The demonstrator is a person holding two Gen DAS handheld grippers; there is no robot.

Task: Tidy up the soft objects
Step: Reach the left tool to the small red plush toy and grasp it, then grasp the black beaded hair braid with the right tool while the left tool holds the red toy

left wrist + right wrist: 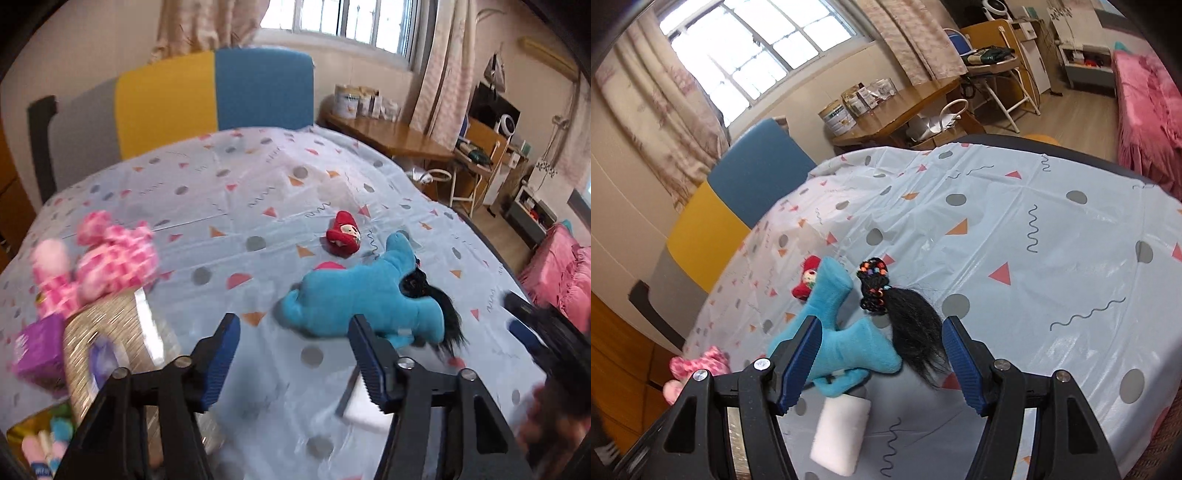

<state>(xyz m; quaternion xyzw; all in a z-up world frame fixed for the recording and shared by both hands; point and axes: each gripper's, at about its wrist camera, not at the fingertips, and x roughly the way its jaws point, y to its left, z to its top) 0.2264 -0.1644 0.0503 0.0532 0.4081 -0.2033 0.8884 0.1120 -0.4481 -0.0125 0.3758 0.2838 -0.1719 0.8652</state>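
Hovering wide open, the left gripper [293, 334] and right gripper [881, 338] held nothing; the blue plush [364, 299] lay on the surface [236, 206] between them.

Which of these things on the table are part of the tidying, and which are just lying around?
Part of the job: blue plush toy, red plush, pink checked plush, black hair tuft.

Just lying about: white roll, purple box, tins on the far desk.
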